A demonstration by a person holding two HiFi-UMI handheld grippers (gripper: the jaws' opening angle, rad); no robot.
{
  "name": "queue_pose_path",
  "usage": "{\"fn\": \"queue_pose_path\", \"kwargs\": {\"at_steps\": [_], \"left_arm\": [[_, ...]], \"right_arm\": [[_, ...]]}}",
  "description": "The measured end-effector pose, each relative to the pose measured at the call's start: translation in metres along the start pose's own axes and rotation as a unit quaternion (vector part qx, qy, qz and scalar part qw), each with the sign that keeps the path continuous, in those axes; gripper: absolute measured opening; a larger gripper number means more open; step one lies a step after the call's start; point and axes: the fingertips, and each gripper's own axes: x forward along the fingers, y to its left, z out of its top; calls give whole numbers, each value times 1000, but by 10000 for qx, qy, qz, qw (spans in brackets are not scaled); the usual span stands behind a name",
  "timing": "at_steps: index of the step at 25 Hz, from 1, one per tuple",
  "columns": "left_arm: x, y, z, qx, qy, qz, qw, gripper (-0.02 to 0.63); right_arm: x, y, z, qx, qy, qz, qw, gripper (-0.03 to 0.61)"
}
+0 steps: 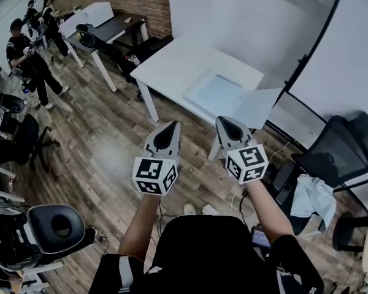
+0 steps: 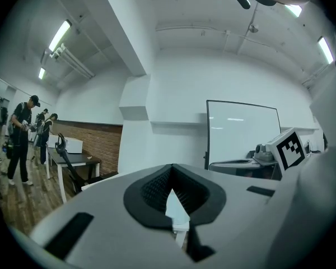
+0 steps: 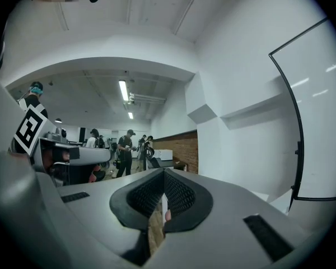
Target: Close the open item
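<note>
On a white table (image 1: 172, 60) ahead of me lies a flat, pale blue open item (image 1: 219, 95). Its white lid (image 1: 257, 106) is folded out over the table's near right corner. I hold both grippers up in front of me, short of the table and above the wooden floor. My left gripper (image 1: 170, 127) has its jaws drawn together to a point and holds nothing; in its own view the left gripper (image 2: 172, 171) points at the far wall. My right gripper (image 1: 224, 122) is likewise shut and empty, closest to the lid. The right gripper (image 3: 163, 175) faces across the room.
A black office chair (image 1: 342, 144) with a pale cloth (image 1: 311, 198) on it stands to the right. A black-framed whiteboard (image 1: 310, 57) rises behind the table. Several people (image 1: 27, 54) stand by a dark desk (image 1: 113, 26) at the far left. Another black chair (image 1: 56, 226) sits at the lower left.
</note>
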Motion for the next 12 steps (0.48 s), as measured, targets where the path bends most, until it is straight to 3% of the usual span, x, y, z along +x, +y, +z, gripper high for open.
{"fn": "queue_pose_path", "kwargs": {"at_steps": [12], "left_arm": [[28,13,-11,-206,42,-434,9988,11]], "right_arm": [[19,-20,-15,-37,166,-469,9988,37]]}}
